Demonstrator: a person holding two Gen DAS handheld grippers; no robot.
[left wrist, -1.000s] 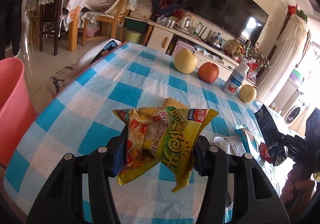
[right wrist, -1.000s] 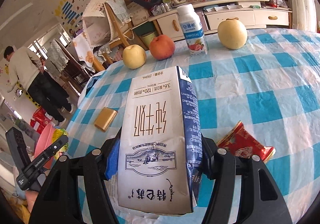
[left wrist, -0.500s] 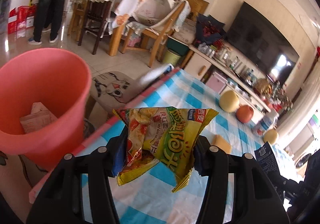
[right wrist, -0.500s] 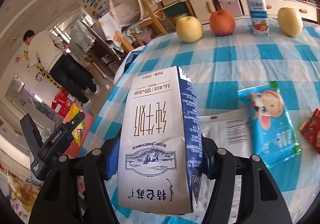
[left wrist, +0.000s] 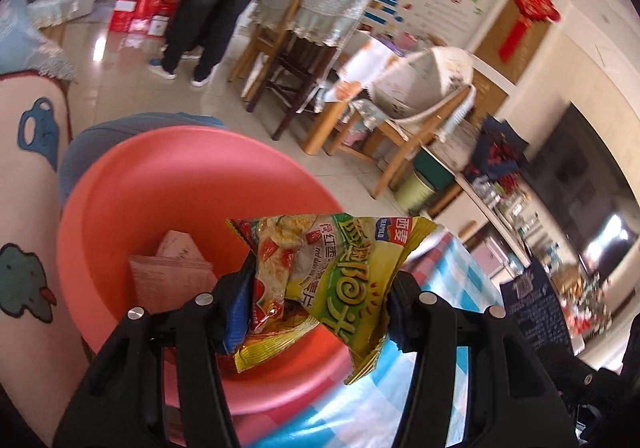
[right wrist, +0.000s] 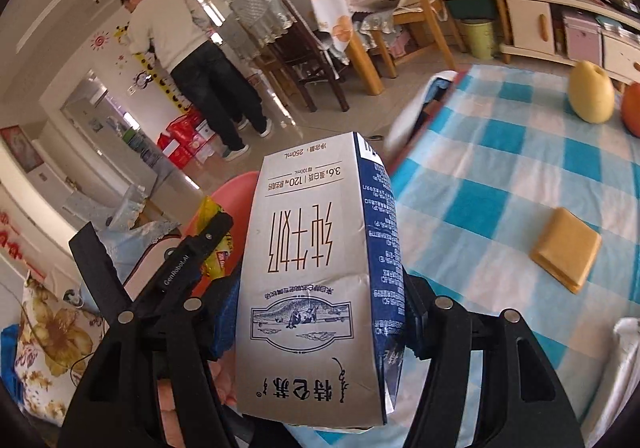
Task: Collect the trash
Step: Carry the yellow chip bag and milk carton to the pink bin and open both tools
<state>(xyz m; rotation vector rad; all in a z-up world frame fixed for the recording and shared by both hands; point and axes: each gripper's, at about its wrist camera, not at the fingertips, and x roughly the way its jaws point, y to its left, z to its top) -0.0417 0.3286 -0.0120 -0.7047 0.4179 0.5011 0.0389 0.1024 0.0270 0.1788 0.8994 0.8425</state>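
My left gripper [left wrist: 316, 288] is shut on a yellow-green snack wrapper [left wrist: 332, 272] and holds it over the open mouth of a pink bin [left wrist: 168, 184] beside the table. Pinkish paper trash [left wrist: 168, 268] lies inside the bin. My right gripper [right wrist: 316, 288] is shut on a white and blue milk carton [right wrist: 316, 280], held above the table's left edge. In the right wrist view the left gripper [right wrist: 192, 248] with the wrapper [right wrist: 212, 232] shows over the bin [right wrist: 236, 192].
The blue-checked table [right wrist: 500, 176] holds a tan square block [right wrist: 566, 248], a yellow pear [right wrist: 591, 92] and a red apple [right wrist: 632, 108]. A person [right wrist: 188, 60] stands on the floor beyond the bin, by wooden chairs [left wrist: 300, 60]. A cushioned seat [left wrist: 28, 208] flanks the bin.
My left gripper has swung left off the table until the wrapper hangs over the pink bin. My right gripper has followed to the left with the carton, towards the table edge.
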